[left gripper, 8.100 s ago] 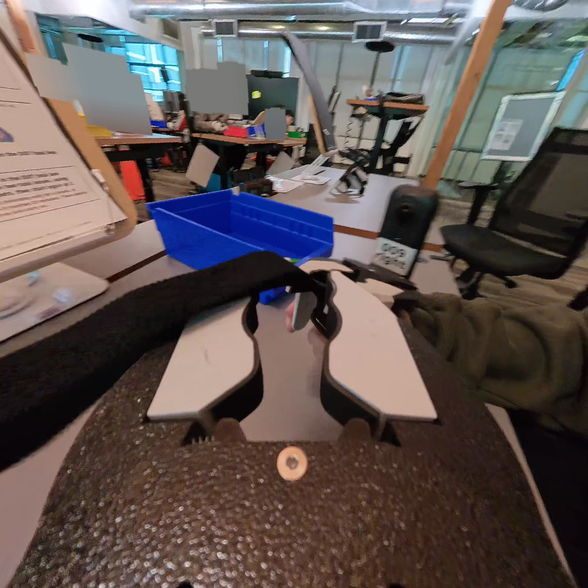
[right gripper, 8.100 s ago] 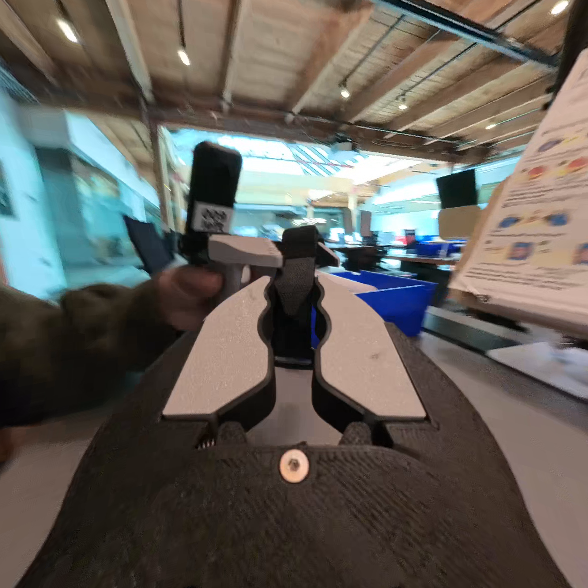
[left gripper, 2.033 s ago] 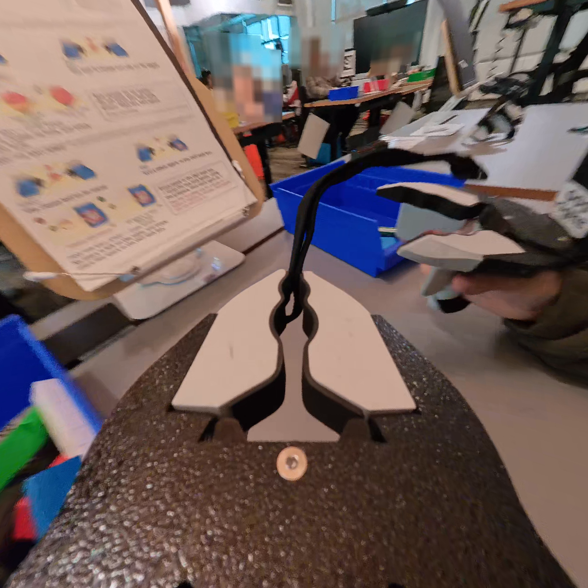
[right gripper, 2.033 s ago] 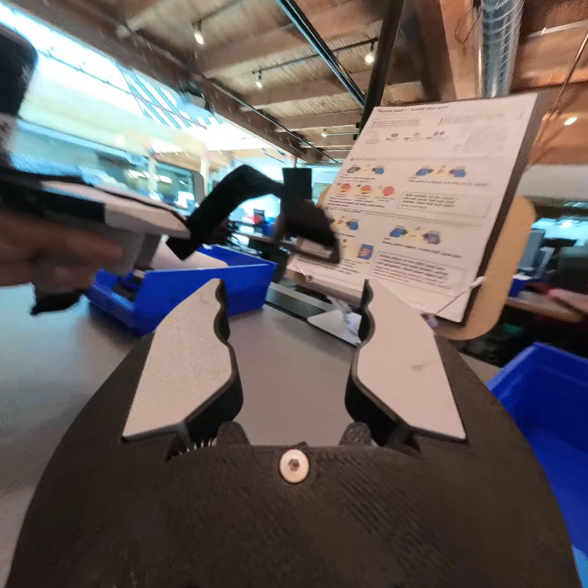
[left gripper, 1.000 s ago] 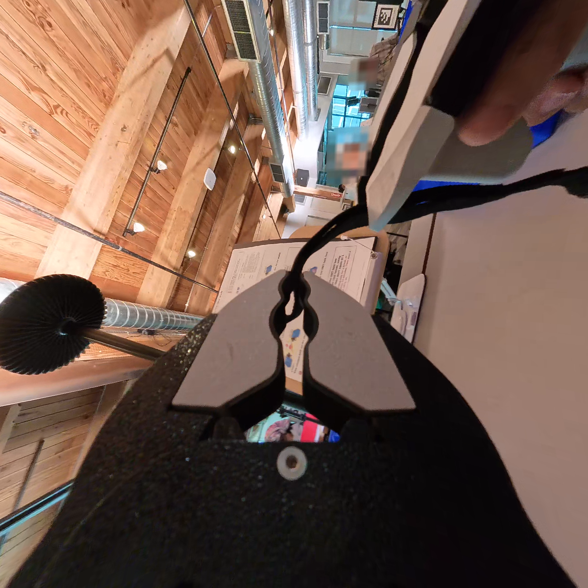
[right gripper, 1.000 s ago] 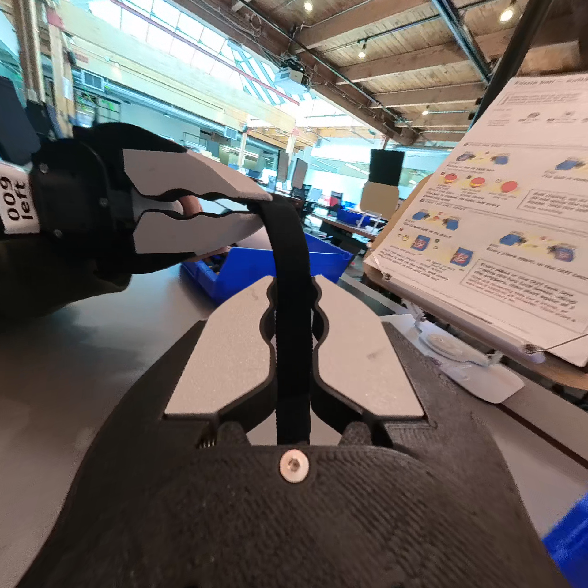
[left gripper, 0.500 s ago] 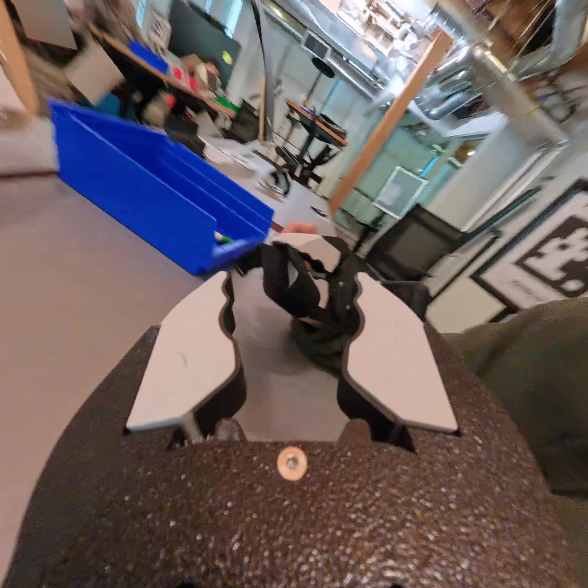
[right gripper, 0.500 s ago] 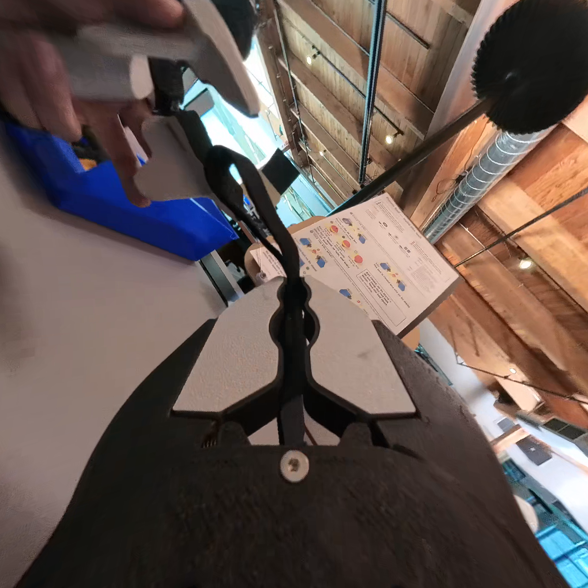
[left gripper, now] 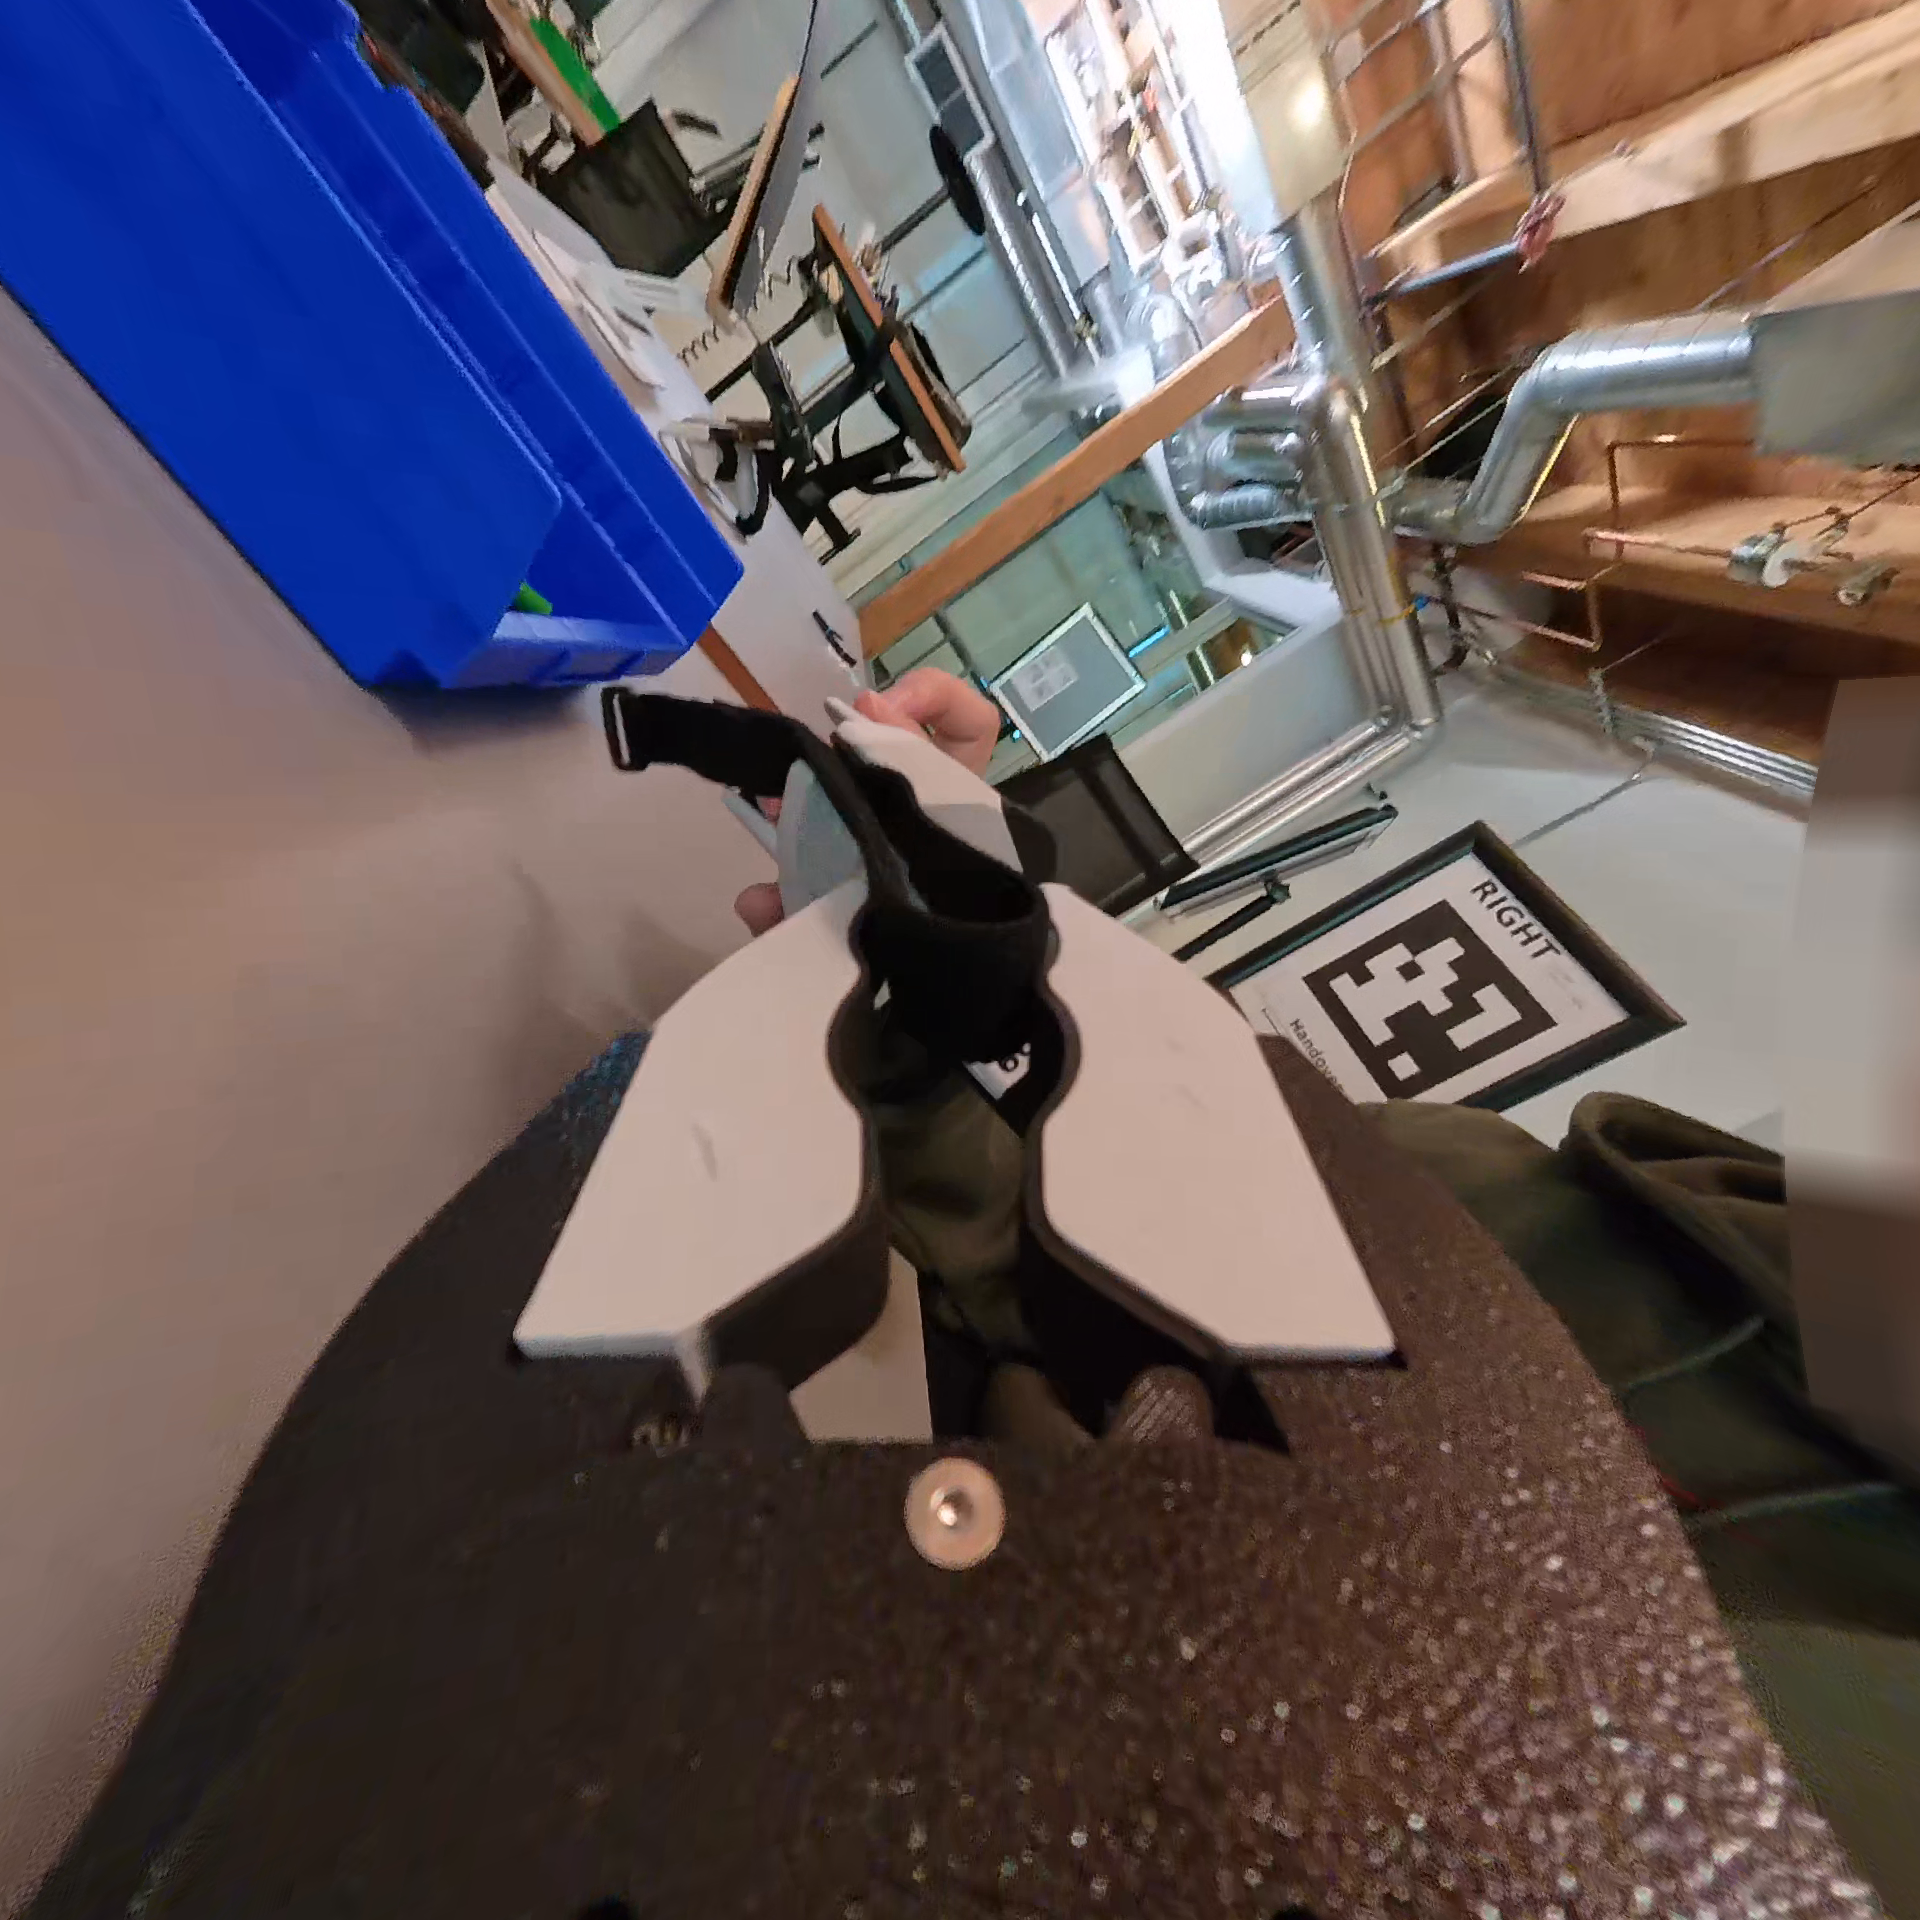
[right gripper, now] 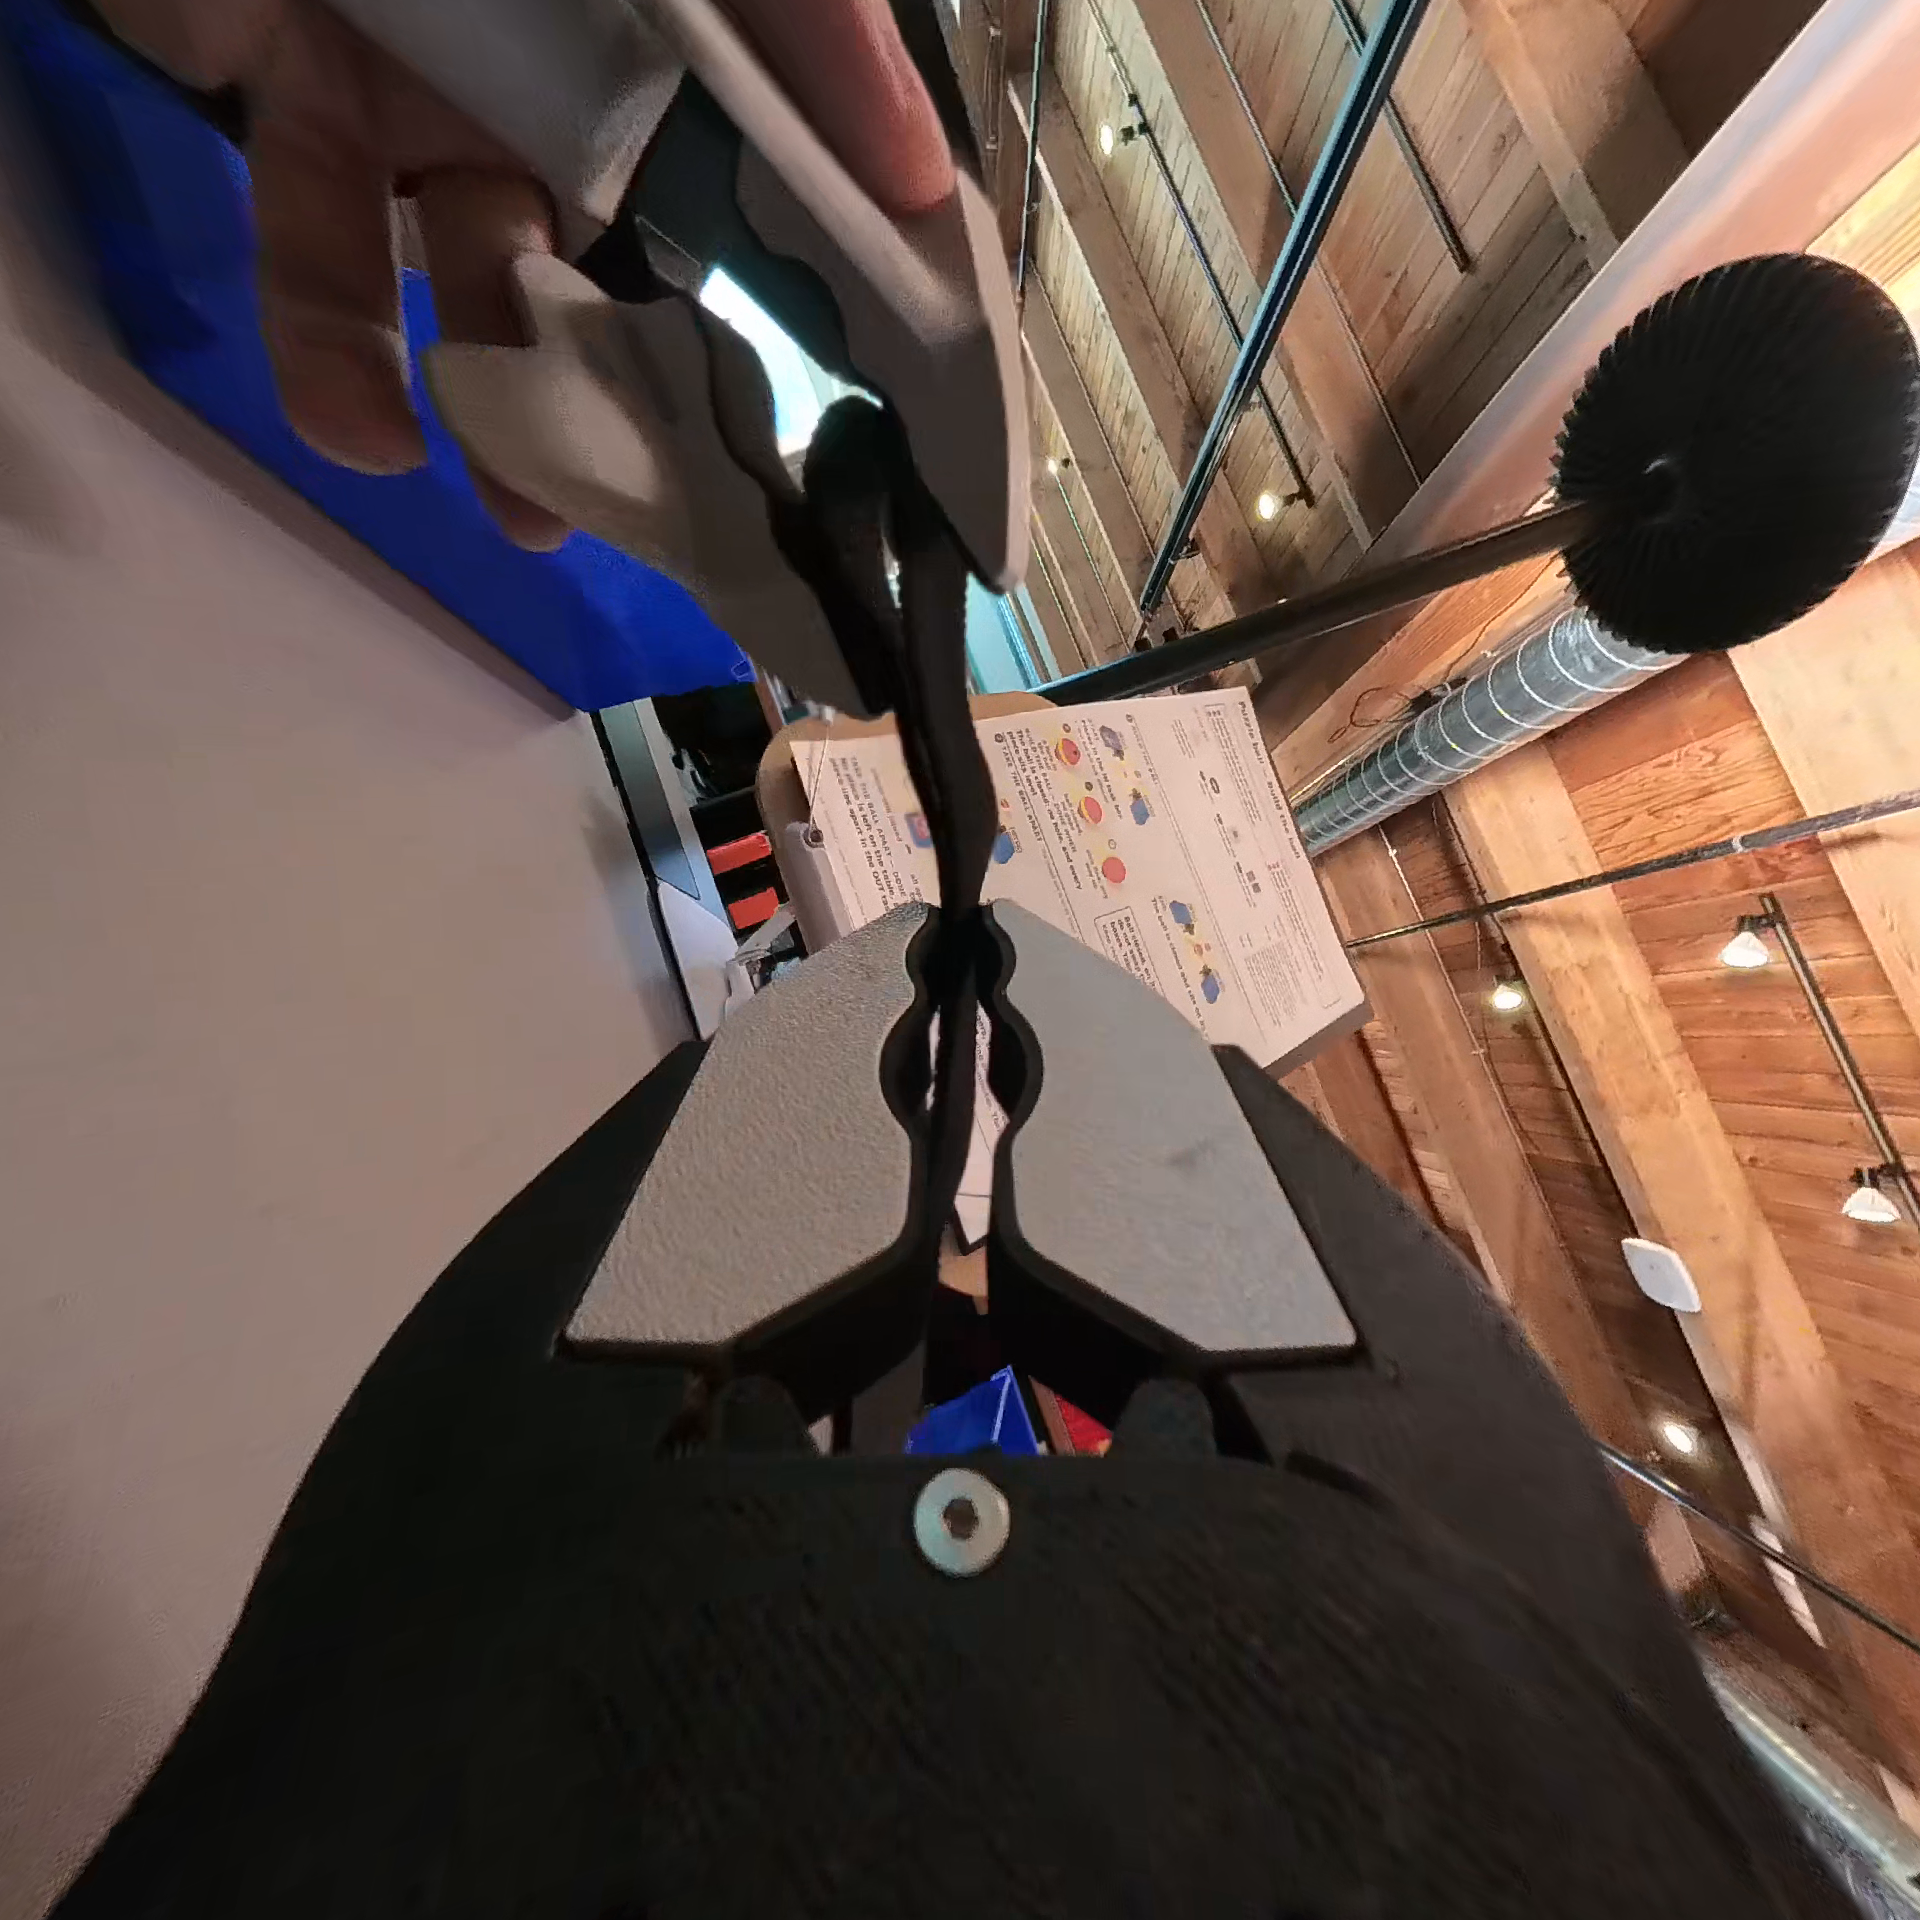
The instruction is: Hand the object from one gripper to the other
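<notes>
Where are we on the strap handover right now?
Done: the right gripper is shut on the black strap. In hand: the left gripper has its fingertips on either side of the strap's folded loop, but I can't tell whether it is clamping. Left: one gripper has to let go so that the other holds the strap alone.

My right gripper (right gripper: 956, 935): grey fingers drawn nearly together, tips pinched on something thin, only a narrow slit between them; body rolled hard to one side. Seen from the other camera, it (left gripper: 831, 821) is farther off with my bare hand (left gripper: 935, 712) wrapped round its handle.

My left gripper (left gripper: 951, 935): fingers partly apart, tips closed in against what sits between them. In the right wrist view it (right gripper: 894, 582) hangs overhead, blurred, my fingers (right gripper: 343, 312) curled around its grip.
</notes>
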`<state>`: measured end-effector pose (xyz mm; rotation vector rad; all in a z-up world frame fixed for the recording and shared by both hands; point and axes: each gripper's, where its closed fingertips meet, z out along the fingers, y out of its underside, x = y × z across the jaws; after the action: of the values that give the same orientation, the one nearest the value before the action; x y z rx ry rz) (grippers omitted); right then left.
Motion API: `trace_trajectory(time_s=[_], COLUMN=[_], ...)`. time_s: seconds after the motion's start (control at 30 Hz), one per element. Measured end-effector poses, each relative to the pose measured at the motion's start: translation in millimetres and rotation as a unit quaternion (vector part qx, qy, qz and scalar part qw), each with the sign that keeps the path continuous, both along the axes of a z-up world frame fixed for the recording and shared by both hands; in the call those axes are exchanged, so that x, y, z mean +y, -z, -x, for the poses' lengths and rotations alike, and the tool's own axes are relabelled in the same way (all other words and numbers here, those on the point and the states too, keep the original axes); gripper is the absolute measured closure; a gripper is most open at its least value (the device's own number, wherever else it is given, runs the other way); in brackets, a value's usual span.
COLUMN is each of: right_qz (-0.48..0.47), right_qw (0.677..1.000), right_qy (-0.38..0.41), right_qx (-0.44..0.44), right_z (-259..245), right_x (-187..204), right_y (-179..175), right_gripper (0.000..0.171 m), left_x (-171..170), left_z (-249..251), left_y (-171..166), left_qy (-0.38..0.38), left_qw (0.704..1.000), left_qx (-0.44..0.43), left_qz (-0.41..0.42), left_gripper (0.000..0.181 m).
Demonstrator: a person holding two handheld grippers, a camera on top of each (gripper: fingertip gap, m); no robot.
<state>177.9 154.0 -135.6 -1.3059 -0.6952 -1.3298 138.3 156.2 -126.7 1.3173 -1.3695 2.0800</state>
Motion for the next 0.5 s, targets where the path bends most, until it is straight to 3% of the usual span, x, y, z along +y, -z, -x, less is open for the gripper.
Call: trace_trajectory(time_s=[0.17,0.23,0.33,0.4,0.5], right_qz=[-0.005,0.002,0.002,-0.011,-0.001], right_qw=[0.999,0.996,0.976,0.958,0.950], right_qy=[-0.012,-0.039,-0.107,-0.140,-0.142], right_qx=[0.042,0.085,0.190,0.250,0.280], right_z=[-1.1,-0.9,1.9,-0.2,-7.6], right_x=[1.2,2.2,1.5,-2.3,-6.3], right_y=[2.9,7.8,10.0,5.8,8.7], right_gripper=[0.164,0.151,0.117,0.106,0.103], left_x=[5.1,12.7,26.0,34.0,37.9], left_z=[-7.1,-12.7,-14.7,-14.2,-10.8], left_y=[13.6,23.3,35.7,37.6,31.0], left_qy=[-0.044,-0.079,-0.104,-0.113,-0.115], left_qw=[0.995,0.983,0.948,0.912,0.847], left_qx=[-0.025,-0.045,-0.095,-0.150,-0.246], left_qz=[-0.086,-0.161,-0.287,-0.365,-0.457], left_gripper=[0.173,0.176,0.176,0.176,0.177])
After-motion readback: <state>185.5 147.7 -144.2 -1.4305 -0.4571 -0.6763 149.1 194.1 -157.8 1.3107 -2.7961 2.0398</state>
